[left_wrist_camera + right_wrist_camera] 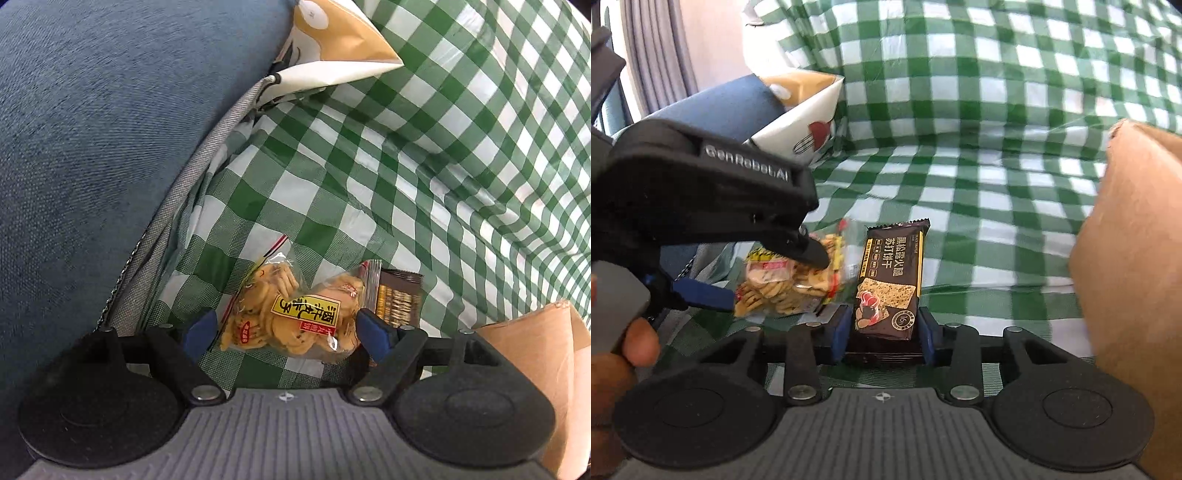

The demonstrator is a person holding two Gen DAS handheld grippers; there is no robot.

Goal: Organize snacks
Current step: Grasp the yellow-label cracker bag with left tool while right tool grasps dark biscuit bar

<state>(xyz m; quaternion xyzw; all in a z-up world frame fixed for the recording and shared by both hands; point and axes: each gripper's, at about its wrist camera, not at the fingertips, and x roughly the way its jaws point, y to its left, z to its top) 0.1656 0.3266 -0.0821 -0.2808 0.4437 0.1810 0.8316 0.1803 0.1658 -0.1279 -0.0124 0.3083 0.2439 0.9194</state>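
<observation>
A clear bag of small yellow biscuits (291, 317) with a yellow label lies on the green checked cloth (406, 166). My left gripper (284, 328) is wide open with a blue finger on each side of the bag. The bag also shows in the right wrist view (786, 280) between the left gripper's fingers (812, 251). My right gripper (882, 328) is shut on a dark brown cracker packet (890, 280), held upright. That packet shows in the left wrist view (399, 299) just right of the biscuit bag.
A brown cardboard box (1130, 258) stands at the right, also in the left wrist view (535, 369). A blue cushion (110, 147) fills the left. A white and tan paper bag (809, 110) stands behind it on the cloth.
</observation>
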